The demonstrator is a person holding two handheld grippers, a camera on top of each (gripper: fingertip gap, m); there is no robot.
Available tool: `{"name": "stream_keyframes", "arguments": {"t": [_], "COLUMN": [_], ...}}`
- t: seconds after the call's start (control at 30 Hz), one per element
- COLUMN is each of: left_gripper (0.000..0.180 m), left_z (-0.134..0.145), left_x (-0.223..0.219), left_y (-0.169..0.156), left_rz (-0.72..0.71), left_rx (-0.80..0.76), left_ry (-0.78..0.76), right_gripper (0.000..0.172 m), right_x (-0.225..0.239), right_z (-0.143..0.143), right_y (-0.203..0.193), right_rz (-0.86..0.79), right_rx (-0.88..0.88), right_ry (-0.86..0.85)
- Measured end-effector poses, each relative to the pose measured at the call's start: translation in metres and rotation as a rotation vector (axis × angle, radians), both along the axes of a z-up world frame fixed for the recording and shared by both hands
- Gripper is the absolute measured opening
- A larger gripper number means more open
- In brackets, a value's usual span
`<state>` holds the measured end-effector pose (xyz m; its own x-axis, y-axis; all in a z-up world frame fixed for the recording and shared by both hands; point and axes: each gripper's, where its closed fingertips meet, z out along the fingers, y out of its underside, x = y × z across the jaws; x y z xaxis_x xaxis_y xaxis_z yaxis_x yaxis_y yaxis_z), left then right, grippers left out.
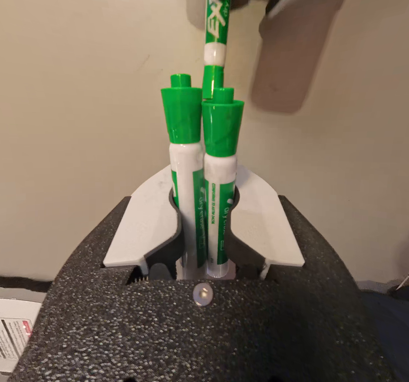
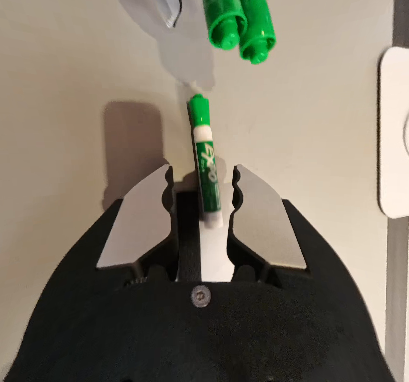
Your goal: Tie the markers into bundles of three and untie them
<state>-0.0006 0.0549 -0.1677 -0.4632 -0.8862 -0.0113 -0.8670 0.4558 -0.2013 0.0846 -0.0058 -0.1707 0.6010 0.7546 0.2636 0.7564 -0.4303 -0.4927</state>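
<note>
Warm, moderately dim indoor light cast soft shadows on the beige tabletop (image 1: 66, 83), glints marked the green marker caps (image 1: 181, 114), and wide-angle distortion with motion blur softened frame edges.

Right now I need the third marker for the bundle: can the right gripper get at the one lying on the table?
Probably yes. The lone marker lies between the open right gripper jaws, neither pad touching it, nothing blocking. The left gripper holds two markers beyond.

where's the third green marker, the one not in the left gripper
In the right wrist view the third green marker lies on the beige table between the open right gripper's fingers, untouched, its cap pointing toward the left gripper's two markers.
</note>
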Motion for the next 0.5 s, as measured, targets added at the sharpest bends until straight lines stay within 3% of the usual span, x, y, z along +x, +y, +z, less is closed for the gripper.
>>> {"name": "stream_keyframes", "arguments": {"t": [0.23, 0.3, 0.37, 0.5], "left_gripper": [0.041, 0.041, 0.041, 0.041], "left_z": [0.009, 0.010, 0.011, 0.011], "left_x": [-0.006, -0.008, -0.010, -0.016], "left_y": [0.016, 0.019, 0.022, 0.027], "left_rz": [0.048, 0.054, 0.058, 0.070], "left_rx": [-0.005, -0.004, -0.003, -0.002], "left_ry": [-0.033, -0.040, -0.043, -0.047], "right_gripper": [0.051, 0.041, 0.018, 0.018], "right_x": [-0.033, -0.034, -0.033, -0.034], "right_z": [-0.012, -0.017, -0.018, -0.008], "right_y": [0.031, 0.034, 0.038, 0.039], "right_rz": [0.000, -0.002, -0.027, -0.064], "right_rx": [-0.062, -0.088, -0.107, -0.088], "right_ry": [0.007, -0.015, -0.023, 0.070]}}
